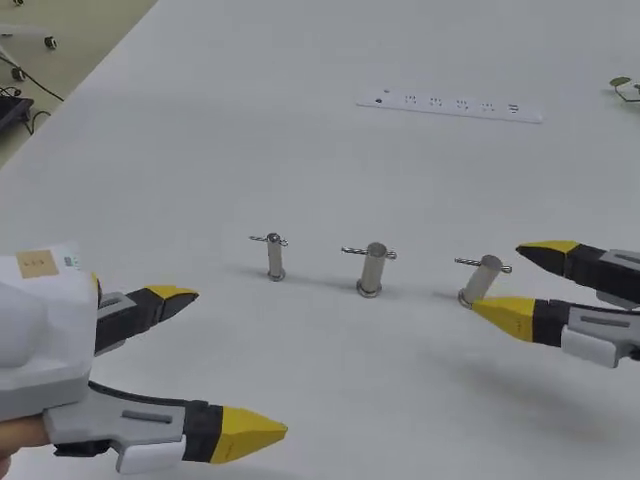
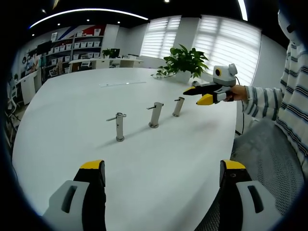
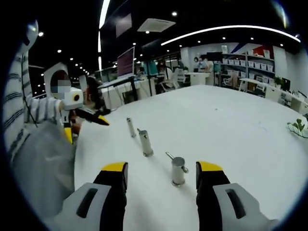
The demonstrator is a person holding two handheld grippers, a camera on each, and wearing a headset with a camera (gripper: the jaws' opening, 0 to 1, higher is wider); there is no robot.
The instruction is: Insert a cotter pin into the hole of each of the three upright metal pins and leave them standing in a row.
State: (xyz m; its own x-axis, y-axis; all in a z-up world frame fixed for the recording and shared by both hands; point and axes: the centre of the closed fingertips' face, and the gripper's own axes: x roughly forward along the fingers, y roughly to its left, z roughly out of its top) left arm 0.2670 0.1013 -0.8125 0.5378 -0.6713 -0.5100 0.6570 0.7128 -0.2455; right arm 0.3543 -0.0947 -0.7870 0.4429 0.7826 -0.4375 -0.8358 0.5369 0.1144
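A small tan sticker (image 1: 38,263) sits on the white body of the left gripper (image 1: 225,365), its print too small to read. That gripper hovers with its jaws spread and empty, well short of the row. On the white table (image 1: 200,150) stand the left pin (image 1: 276,257), middle pin (image 1: 372,270) and right pin (image 1: 484,280), each with a cotter pin (image 1: 268,239) through its top. The right gripper (image 3: 162,168), its jaws apart and holding nothing, has the right pin just ahead of its tips. Farther back lies a power strip (image 1: 450,104), its markings unreadable.
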